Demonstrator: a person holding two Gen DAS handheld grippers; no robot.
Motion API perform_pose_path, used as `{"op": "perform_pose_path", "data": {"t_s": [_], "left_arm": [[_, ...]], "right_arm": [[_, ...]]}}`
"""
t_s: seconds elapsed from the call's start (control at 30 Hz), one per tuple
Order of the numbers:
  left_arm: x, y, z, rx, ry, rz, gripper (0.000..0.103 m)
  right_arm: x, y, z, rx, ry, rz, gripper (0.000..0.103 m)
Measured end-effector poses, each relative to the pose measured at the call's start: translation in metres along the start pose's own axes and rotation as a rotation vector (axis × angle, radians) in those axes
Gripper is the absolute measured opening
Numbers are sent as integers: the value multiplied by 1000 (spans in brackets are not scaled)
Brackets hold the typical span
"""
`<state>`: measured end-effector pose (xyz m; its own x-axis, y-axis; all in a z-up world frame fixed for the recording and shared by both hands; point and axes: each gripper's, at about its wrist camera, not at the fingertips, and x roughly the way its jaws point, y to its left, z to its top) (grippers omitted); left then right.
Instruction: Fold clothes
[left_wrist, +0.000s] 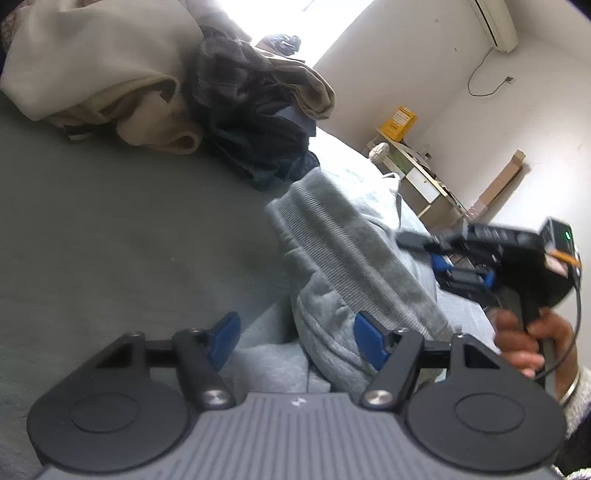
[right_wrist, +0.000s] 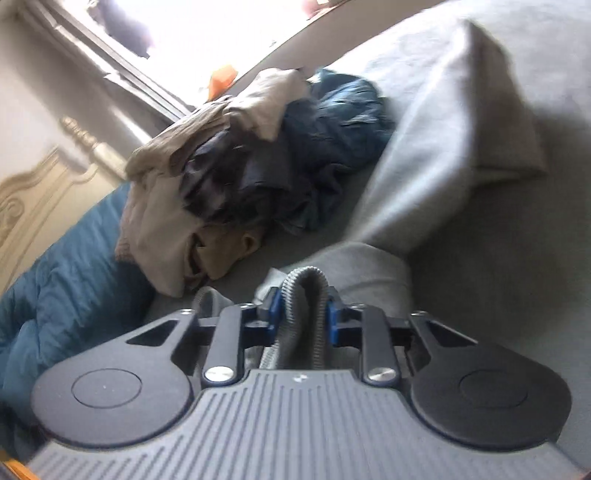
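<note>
A light grey sweatshirt (left_wrist: 351, 254) with a ribbed hem lies on the grey-green bed sheet (left_wrist: 110, 229). My left gripper (left_wrist: 297, 341) stands open low over it. A bulge of the fabric lies between the jaws against the right pad (left_wrist: 369, 343), while the left pad (left_wrist: 225, 338) is free. My right gripper (right_wrist: 304, 314) is shut on a loop of the ribbed grey hem (right_wrist: 304, 291), and the sweatshirt body (right_wrist: 443, 129) stretches away beyond. In the left wrist view the right gripper (left_wrist: 417, 242) is blurred at the right, held by a hand (left_wrist: 524, 339).
A heap of beige clothes (left_wrist: 110, 66) and dark clothes (left_wrist: 251, 122) sits further up the bed, seen also as a pile (right_wrist: 221, 177). A blue quilt (right_wrist: 55, 295) and a carved headboard (right_wrist: 37, 192) lie left. A desk (left_wrist: 421, 177) and a yellow box (left_wrist: 399, 118) stand by the wall.
</note>
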<state>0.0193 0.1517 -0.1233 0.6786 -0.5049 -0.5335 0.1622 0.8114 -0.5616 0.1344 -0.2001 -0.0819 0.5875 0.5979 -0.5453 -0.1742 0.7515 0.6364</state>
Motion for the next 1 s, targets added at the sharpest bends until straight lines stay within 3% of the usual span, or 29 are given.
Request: {"op": "perform_pose_path", "data": {"t_s": [0.13, 0.27, 0.4, 0.47, 0.53, 0.6, 0.7, 0.83, 0.87, 0.93, 1.0], "left_arm": [[-1, -8, 0, -15, 10, -35, 69], [-10, -25, 5, -31, -7, -124, 79], [-13, -53, 6, 40, -20, -148, 80], [-6, -64, 3, 80, 5, -87, 78], [3, -70, 1, 100, 37, -25, 65], [12, -72, 0, 101, 71, 36, 64], [11, -71, 2, 76, 81, 54, 60], [5, -71, 2, 64, 86, 82, 56], [3, -69, 2, 51, 85, 86, 55], [-1, -65, 1, 24, 84, 93, 53], [-2, -61, 1, -5, 81, 98, 50]], "right_arm": [[-40, -16, -24, 20, -1, -42, 17], [-73, -21, -54, 33, 30, -52, 13], [-95, -14, -86, 31, 87, -18, 7], [-105, -7, -98, 8, 95, 9, 6], [-111, -2, -107, -3, 102, 38, 0], [-111, 0, -117, -6, 115, 55, 0], [-110, 6, -124, -51, 124, 22, 0], [-126, 4, -108, -54, 42, 50, 3], [-131, 1, -98, -35, 15, 61, 5], [-133, -3, -80, -21, -18, 50, 19], [-124, -6, -58, -29, -44, 33, 62]]}}
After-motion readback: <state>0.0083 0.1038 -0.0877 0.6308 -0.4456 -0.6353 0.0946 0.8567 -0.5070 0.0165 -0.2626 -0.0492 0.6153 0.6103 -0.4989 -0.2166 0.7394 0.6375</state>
